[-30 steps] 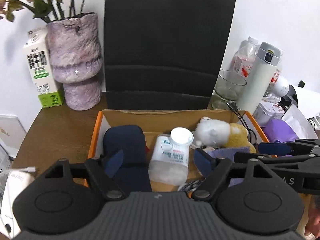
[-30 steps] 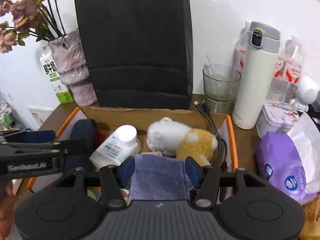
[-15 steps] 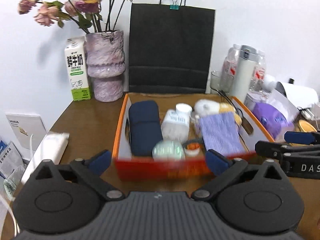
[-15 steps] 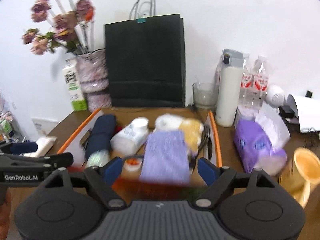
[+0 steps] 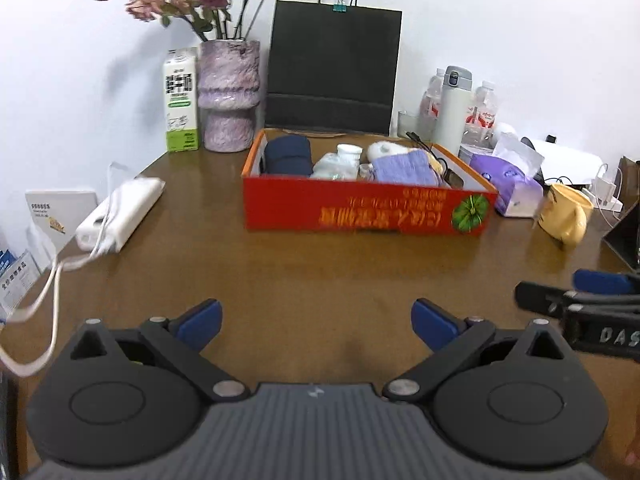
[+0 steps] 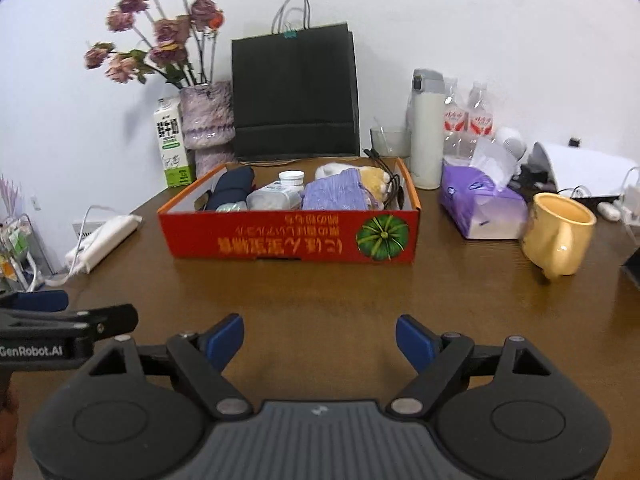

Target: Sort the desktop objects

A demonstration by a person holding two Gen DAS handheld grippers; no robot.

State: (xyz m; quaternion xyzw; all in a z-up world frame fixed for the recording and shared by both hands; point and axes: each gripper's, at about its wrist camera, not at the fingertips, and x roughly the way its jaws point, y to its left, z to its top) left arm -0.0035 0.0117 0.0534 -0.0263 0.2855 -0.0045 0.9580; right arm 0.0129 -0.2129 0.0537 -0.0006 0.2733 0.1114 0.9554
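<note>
Worktop (image 6: 320, 292): brown wood, glossy. Red box (image 6: 288, 240): printed cardboard, slight sheen. Black bag (image 6: 294, 92): matt paper. Vase (image 6: 206, 120): rough mottled purple. Mug (image 6: 558, 232): glossy yellow ceramic. Tissue pack (image 6: 480, 208): shiny plastic wrap. Purple cloth (image 6: 334, 196): soft knit.

Counts: 1 red box (image 6: 288, 240) w/ 1 navy pouch (image 6: 232, 190), 1 white bottle (image 6: 276, 196), 1 purple cloth (image 6: 336, 196), 1 plush toy (image 6: 372, 178). On surface (image 6: 320, 292): 1 yellow mug (image 6: 558, 236), 1 tissue pack (image 6: 480, 208), 1 thermos (image 6: 427, 128), 2 water bottles (image 6: 468, 120), 1 glass (image 6: 390, 142), 1 black bag (image 6: 294, 92), 1 vase (image 6: 206, 124), 1 milk carton (image 6: 172, 144), 1 power strip (image 6: 102, 240). 2 tools: left tool (image 5: 316, 322), right tool (image 6: 320, 340).
</note>
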